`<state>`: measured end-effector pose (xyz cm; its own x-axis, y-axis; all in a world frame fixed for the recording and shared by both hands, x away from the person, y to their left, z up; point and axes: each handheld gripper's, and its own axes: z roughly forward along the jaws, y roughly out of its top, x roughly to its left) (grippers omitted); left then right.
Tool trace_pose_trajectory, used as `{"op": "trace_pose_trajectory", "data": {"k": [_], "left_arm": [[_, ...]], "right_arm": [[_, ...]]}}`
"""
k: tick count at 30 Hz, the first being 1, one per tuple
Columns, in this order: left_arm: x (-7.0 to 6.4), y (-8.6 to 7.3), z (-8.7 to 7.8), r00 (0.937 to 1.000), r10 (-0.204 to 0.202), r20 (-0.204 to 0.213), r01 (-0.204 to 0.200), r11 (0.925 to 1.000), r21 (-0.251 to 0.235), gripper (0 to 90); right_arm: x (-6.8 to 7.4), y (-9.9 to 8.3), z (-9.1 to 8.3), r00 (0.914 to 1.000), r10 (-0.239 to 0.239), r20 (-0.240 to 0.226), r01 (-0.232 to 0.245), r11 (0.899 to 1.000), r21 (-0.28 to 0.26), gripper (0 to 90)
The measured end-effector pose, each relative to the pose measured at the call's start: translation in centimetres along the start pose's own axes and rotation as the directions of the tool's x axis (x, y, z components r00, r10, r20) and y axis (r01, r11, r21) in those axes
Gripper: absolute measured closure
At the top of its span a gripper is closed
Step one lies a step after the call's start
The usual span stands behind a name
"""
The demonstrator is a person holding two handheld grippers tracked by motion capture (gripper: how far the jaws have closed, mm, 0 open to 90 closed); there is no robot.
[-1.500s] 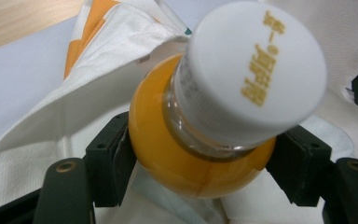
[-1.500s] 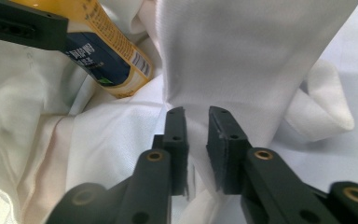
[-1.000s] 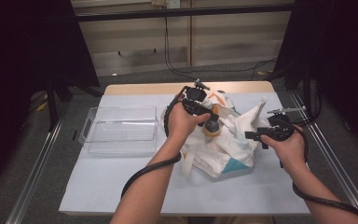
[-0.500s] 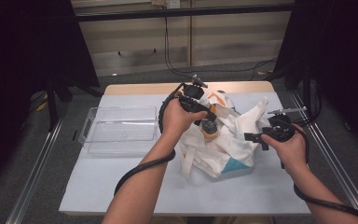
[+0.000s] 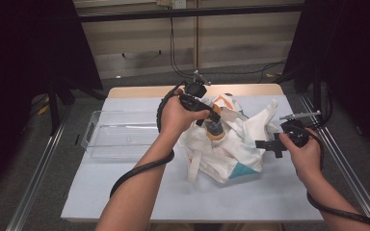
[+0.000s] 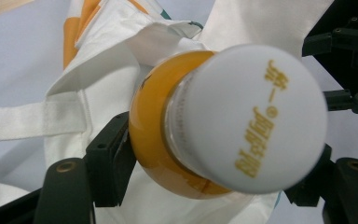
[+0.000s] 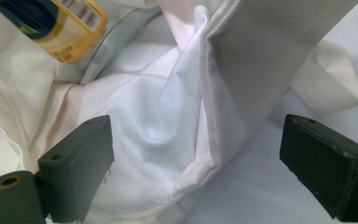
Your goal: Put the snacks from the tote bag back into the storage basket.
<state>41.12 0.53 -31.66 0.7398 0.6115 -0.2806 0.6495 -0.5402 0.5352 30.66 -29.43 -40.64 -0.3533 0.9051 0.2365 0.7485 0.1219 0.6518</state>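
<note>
In the high view, two forearms are seen coming in from the bottom of the frame over a surface (image 5: 125,192) covered with a pale, smooth sheet. Steel rails are seen along its left and right edges, a tan wooden strip at its far edge, and beyond that a grey floor, loose cables and a slatted wall between dark curtains.

At the centre of the frame a white cloth bag (image 5: 236,144) lies crumpled, woven in texture, with flat straps, orange print near its top and a teal patch at its lower edge. A clear plastic tray (image 5: 120,139), rectangular and shallow, is set at left centre, apart from the bag.

The left gripper (image 5: 211,120) is held over the bag at the upper centre. Its jaws are closed on a bottle (image 6: 186,140) with an orange body and a round white cap bearing gold lettering; the bottle is held just above the bag's opening.

The right gripper (image 5: 270,144) is seen at the right of the frame, at the bag's right edge. Its jaws are spread wide, with a stitched hem of the bag lying between them, not pinched.
</note>
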Motion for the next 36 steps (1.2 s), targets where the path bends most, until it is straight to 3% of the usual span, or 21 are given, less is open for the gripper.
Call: {"op": "trace_pose_trajectory", "data": {"k": [9, 13, 19, 27, 36], "left_arm": [[0.4, 0.0, -2.2, 0.9994, 0.014, -0.031, -0.013, 0.9990, 0.042, 30.2], [1.0, -0.4, -3.3, 0.9994, -0.003, -0.034, 0.005, 0.9985, 0.054, 30.2], [1.6, -0.8, -4.8, 0.9994, -0.033, -0.012, 0.034, 0.9985, 0.042, 30.2], [1.5, -0.4, -6.2, 0.9995, -0.032, -0.004, 0.032, 0.9980, 0.054, 30.2], [2.8, -0.8, -8.2, 0.9984, -0.040, -0.039, 0.042, 0.9975, 0.057, 30.2]], "right_arm": [[0.5, -0.2, -0.1, 0.9997, -0.025, -0.003, 0.025, 1.000, 0.010, 9.8], [0.7, -0.4, -0.2, 0.9995, -0.030, -0.007, 0.030, 1.000, 0.008, 9.7], [0.8, -0.4, -0.5, 0.9990, -0.043, -0.007, 0.043, 0.999, 0.014, 9.4], [1.1, -0.4, -0.7, 0.9988, -0.045, -0.017, 0.046, 0.999, 0.004, 9.4], [1.1, -0.7, -0.7, 0.9986, -0.048, -0.021, 0.048, 0.999, 0.015, 9.1]]}}
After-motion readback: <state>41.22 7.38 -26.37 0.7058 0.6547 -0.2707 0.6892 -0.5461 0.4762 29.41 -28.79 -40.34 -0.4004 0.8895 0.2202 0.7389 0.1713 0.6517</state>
